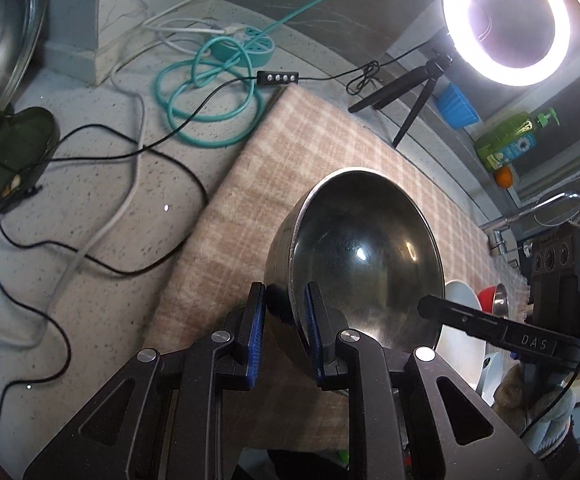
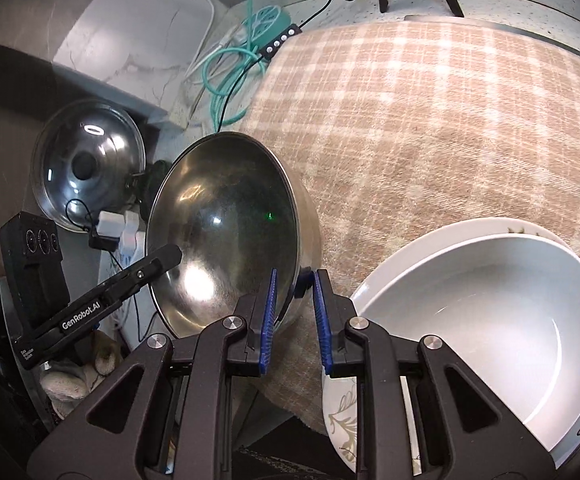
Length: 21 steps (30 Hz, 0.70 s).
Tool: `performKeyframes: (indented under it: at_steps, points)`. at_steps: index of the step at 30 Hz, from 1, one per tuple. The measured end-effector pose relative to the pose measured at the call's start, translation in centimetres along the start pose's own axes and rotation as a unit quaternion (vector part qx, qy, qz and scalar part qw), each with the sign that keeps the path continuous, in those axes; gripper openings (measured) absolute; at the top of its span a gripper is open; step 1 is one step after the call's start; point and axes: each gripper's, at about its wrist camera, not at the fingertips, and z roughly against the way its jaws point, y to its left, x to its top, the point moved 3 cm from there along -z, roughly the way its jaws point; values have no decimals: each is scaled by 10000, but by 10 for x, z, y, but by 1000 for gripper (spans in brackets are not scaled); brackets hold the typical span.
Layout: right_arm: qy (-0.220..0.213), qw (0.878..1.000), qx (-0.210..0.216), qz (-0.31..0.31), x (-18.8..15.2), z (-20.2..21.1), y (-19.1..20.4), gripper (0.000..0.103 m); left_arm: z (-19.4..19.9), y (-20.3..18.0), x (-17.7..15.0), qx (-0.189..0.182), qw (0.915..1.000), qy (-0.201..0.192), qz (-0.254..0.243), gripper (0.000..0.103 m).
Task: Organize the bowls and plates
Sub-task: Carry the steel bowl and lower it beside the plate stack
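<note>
1. The left gripper (image 1: 286,316) pinches the near rim of the steel bowl (image 1: 354,256), its blue pads (image 1: 256,340) nearly closed on the thin metal wall.
2. The right gripper (image 2: 295,308) clamps the opposite rim of the same bowl, one pad inside and one outside.
3. The bowl is tilted above the plaid cloth (image 2: 430,128) on the speckled counter (image 1: 90,208).
4. Most of the cloth beyond the bowl lies bare.
5. A white bowl (image 2: 490,320) sits in a patterned plate (image 2: 342,412) at the cloth's near edge, partly cut off.
6. Cables (image 1: 102,156) and a glass lid (image 2: 90,164) crowd the counter beside the cloth.
</note>
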Motion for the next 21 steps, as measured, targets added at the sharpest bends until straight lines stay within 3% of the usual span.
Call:
performKeyframes:
  at_steps: [21]
  points:
    - [143, 9997, -156, 140, 0, -16, 6, 19, -10, 16, -18, 123, 9996, 254, 89, 18]
